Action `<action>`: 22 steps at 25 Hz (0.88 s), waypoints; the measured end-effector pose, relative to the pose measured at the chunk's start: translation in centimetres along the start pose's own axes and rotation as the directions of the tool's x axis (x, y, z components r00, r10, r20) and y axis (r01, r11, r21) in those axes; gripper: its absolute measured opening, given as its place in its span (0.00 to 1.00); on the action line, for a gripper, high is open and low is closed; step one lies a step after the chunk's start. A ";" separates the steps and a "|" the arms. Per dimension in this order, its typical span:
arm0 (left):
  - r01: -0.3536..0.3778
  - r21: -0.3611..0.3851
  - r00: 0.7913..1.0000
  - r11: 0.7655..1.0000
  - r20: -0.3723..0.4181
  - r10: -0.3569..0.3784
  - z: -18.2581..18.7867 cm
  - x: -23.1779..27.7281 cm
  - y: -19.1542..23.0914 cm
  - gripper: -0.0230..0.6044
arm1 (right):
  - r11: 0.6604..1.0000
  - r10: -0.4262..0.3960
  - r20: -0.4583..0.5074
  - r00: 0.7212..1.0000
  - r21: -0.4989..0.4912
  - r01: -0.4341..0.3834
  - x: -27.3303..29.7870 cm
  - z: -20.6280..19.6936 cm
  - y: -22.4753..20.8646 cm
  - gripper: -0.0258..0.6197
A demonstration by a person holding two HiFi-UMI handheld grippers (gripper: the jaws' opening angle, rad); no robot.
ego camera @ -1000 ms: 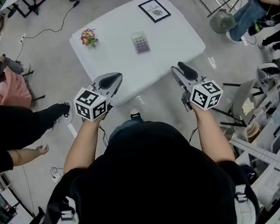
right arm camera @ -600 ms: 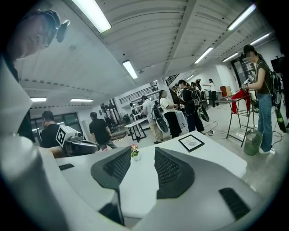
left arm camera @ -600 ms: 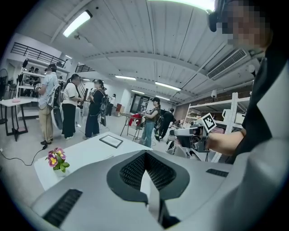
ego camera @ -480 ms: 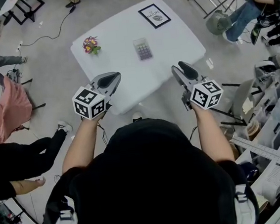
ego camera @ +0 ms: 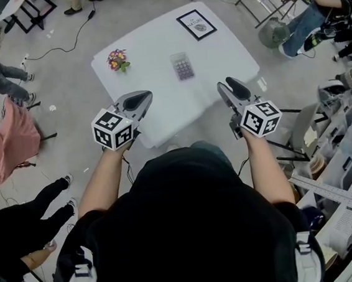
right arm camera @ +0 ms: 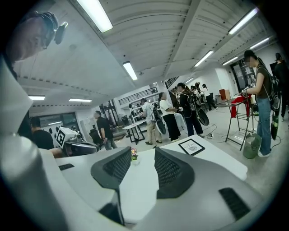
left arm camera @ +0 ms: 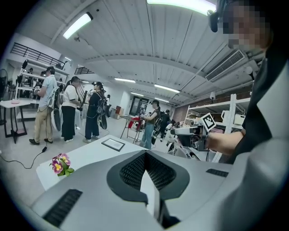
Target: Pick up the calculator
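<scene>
The calculator (ego camera: 182, 66) is a small grey slab with purple keys, lying flat near the middle of the white table (ego camera: 159, 101). My left gripper (ego camera: 135, 101) hovers over the table's near left edge with its jaws together and nothing between them. My right gripper (ego camera: 231, 92) hovers at the near right edge, its jaws apart and empty. Both sit well short of the calculator. Neither gripper view shows the calculator; the jaws hide it.
A small pot of flowers (ego camera: 117, 59) stands at the table's far left, and a framed picture (ego camera: 196, 24) lies at its far end. People stand around the room; a seated person (ego camera: 312, 10) and metal racks are far right. Shelving (ego camera: 347, 163) lines my right side.
Both grippers have stayed nearly still above the table's near edge. The person in black at my left has moved off toward the lower left.
</scene>
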State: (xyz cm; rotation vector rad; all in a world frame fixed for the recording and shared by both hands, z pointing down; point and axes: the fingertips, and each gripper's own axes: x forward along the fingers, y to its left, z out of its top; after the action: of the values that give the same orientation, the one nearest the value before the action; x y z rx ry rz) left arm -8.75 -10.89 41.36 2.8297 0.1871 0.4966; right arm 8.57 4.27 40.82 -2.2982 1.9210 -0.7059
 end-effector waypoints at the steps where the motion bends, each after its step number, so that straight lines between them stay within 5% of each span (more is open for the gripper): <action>1: -0.005 -0.001 1.000 1.000 0.001 0.005 0.1 -0.2 0.4 0.06 | 1.000 0.002 -0.001 1.000 -0.002 -0.002 0.4 0.2 0.1 0.31; 22: -0.133 -0.036 0.991 0.991 -0.002 0.133 1.9 3.3 2.3 0.06 | 0.993 0.114 -0.030 0.993 -0.002 -0.114 5.1 3.0 -5.8 0.31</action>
State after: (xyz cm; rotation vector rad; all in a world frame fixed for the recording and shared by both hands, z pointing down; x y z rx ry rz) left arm -4.77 -12.98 41.31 2.8195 -0.0106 0.5212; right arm 15.67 0.04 41.58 -2.1709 2.0488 -0.7282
